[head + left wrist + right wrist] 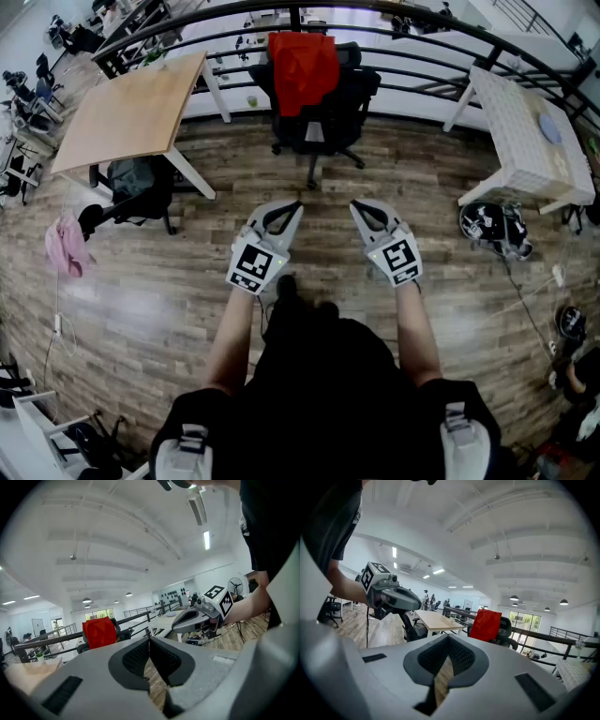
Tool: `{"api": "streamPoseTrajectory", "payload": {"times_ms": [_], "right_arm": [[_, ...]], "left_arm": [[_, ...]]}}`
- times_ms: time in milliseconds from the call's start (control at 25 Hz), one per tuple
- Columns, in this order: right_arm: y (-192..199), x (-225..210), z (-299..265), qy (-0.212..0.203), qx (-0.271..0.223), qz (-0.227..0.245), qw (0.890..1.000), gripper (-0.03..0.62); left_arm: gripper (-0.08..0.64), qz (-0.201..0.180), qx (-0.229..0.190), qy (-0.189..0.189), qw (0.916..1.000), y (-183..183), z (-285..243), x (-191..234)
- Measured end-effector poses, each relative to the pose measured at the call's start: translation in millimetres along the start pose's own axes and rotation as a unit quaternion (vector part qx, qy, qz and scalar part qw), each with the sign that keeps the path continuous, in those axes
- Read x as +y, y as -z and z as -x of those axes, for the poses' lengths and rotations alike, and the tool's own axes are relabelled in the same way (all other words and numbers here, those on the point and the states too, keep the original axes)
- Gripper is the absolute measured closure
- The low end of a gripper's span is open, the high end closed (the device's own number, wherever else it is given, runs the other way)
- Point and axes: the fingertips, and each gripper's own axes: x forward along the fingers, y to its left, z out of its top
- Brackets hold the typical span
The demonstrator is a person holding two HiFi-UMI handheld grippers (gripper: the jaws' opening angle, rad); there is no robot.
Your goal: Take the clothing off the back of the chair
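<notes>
Seen from above, a person stands on a wood-plank floor [141,300] with two grippers held side by side. The left gripper [296,206] and right gripper [356,206] both have their jaws pressed together, with nothing between them. At twelve o'clock, well apart from both, a red garment [302,67] hangs over the back of a black office chair [323,117] — just before a dark railing [422,42]. A wooden table [131,112] sits at ten o'clock and a white table [525,131] at two.

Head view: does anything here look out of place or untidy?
The red clothing is draped over the back of the black chair. At the left, a bunched pink cloth shows low beside the wooden table; what it rests on is unclear. Nothing looks spilled or broken.
</notes>
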Motion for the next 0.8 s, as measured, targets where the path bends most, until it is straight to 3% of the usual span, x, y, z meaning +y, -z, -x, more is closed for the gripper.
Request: {"api": "streamPoseTrajectory", "payload": {"times_ms": [800], "right_arm": [[3,-20,15,-0.010,-0.005,-0.013,1.000,0.595]], "left_arm": [[0.555,0.012,0.007,-0.011,0.9999,-2,-14,-15]]}}
